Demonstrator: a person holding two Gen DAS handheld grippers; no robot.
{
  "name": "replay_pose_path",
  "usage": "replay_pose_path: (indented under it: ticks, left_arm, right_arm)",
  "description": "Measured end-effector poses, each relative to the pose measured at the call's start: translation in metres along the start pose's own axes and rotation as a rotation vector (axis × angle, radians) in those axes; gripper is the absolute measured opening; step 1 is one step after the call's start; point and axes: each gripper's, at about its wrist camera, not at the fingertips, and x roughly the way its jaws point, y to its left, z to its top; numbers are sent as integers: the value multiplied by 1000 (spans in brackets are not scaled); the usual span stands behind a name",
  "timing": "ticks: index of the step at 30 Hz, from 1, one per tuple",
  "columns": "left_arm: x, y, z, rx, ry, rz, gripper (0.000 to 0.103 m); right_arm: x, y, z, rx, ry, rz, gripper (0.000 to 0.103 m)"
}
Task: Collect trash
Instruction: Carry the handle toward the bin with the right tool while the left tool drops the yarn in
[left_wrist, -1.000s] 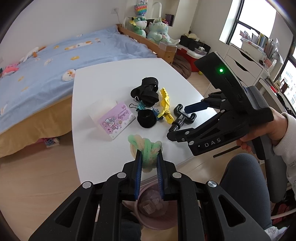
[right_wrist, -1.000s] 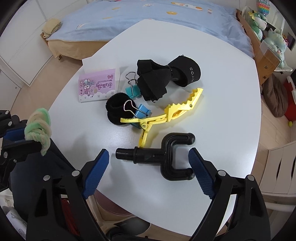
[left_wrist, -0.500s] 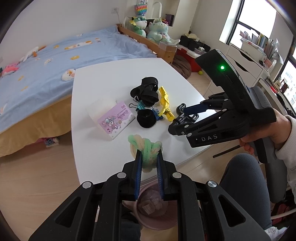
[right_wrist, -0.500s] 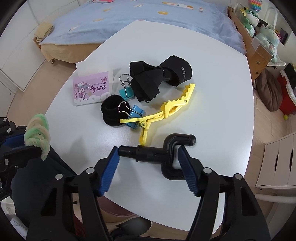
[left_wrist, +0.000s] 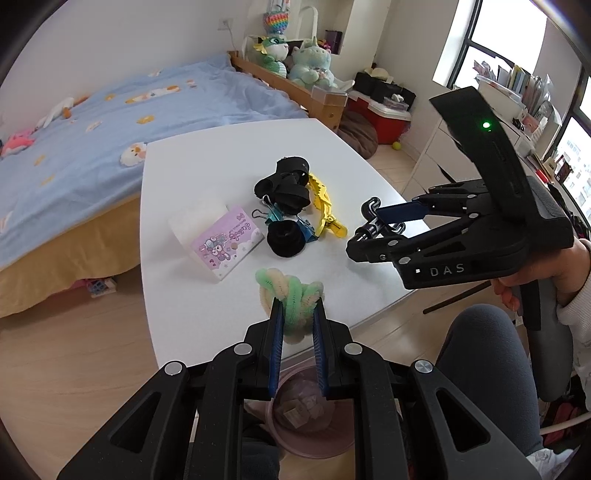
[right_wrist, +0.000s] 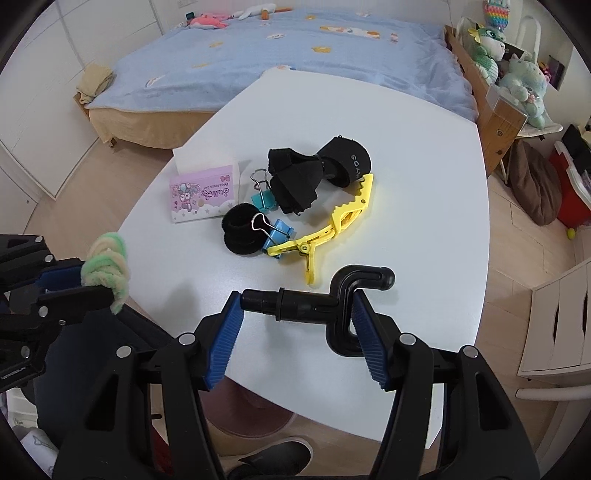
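Observation:
A green and cream fuzzy pipe-cleaner bundle (left_wrist: 291, 291) is pinched in my left gripper (left_wrist: 297, 306), which is shut on it above the near table edge. Directly below it on the floor stands a pink bin (left_wrist: 306, 443) with scraps inside. My right gripper (right_wrist: 295, 306) is shut on a black fork-shaped plastic part (right_wrist: 306, 299), held crosswise between the blue pads and just off the white table (right_wrist: 406, 147). The left wrist view shows the right gripper (left_wrist: 369, 229) with that black part (left_wrist: 371, 206) to the right of the bundle.
On the table lie a yellow clamp (right_wrist: 332, 221), black straps (right_wrist: 314, 173), blue binder clips (right_wrist: 279, 230), a black hair tie (right_wrist: 240, 230) and a pink notepad (right_wrist: 203, 197). A bed (right_wrist: 295, 44) is behind, white drawers (right_wrist: 557, 325) on the right, a person's knee (left_wrist: 480, 354) nearby.
My right gripper closed its jaws onto the black part and lifted it slightly off the table. My left gripper kept still with the bundle.

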Motion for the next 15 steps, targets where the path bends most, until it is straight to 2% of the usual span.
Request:
replay_pose_path:
  ticks: [15]
  left_arm:
    - [-26,-19,-12,34,-29,-40,15]
  right_arm:
    - [-86,39,-47,-17,-167,25,59]
